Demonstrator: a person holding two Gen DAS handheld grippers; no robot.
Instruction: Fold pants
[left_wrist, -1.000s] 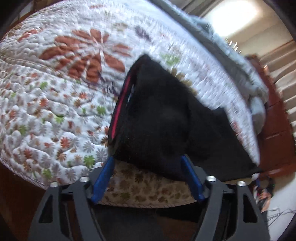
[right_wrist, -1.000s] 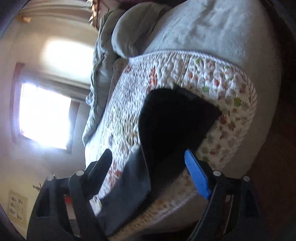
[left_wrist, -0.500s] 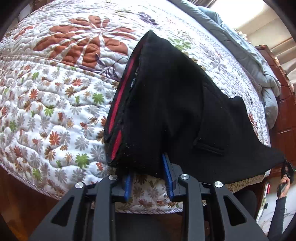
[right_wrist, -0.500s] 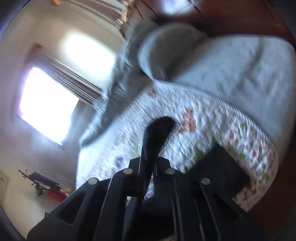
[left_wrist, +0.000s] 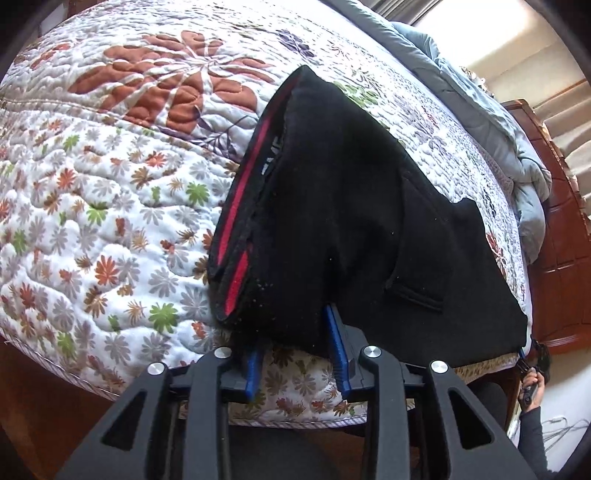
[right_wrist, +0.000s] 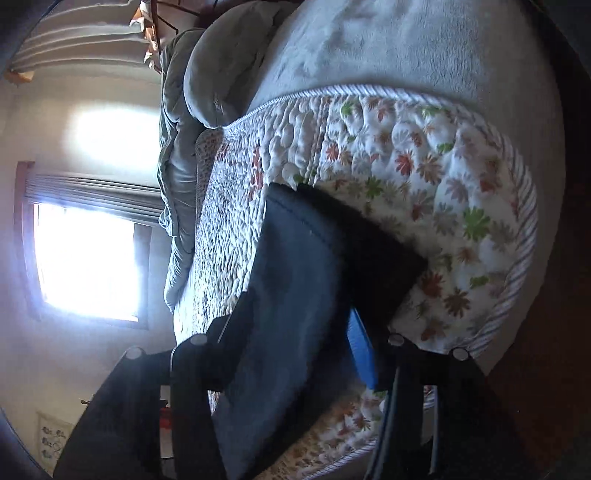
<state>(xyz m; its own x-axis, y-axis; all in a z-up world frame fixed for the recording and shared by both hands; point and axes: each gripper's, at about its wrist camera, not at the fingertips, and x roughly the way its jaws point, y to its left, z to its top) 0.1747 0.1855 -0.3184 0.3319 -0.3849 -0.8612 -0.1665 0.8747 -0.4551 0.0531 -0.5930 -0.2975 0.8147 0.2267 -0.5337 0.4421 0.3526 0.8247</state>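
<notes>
Black pants (left_wrist: 351, 221) with a red waistband stripe lie on a floral quilt (left_wrist: 110, 184). My left gripper (left_wrist: 297, 343) sits at the near corner of the waist; its blue fingers (left_wrist: 338, 347) stand a little apart with pants cloth between them. In the right wrist view the pants (right_wrist: 295, 280) drape across my right gripper (right_wrist: 295, 332); one blue finger (right_wrist: 360, 347) shows beside the cloth, the other is dark at the left. Both jaws stand partly apart around fabric.
The quilt covers a bed with a grey blanket (right_wrist: 388, 48) and bunched grey bedding (left_wrist: 517, 155) at the far side. Wooden furniture (left_wrist: 565, 240) stands beyond. A bright window (right_wrist: 88, 258) is at left. Dark floor lies below the bed edge.
Both grippers closed on the pants half a second ago and have now opened partly. The right view has swung back toward the bed's corner.
</notes>
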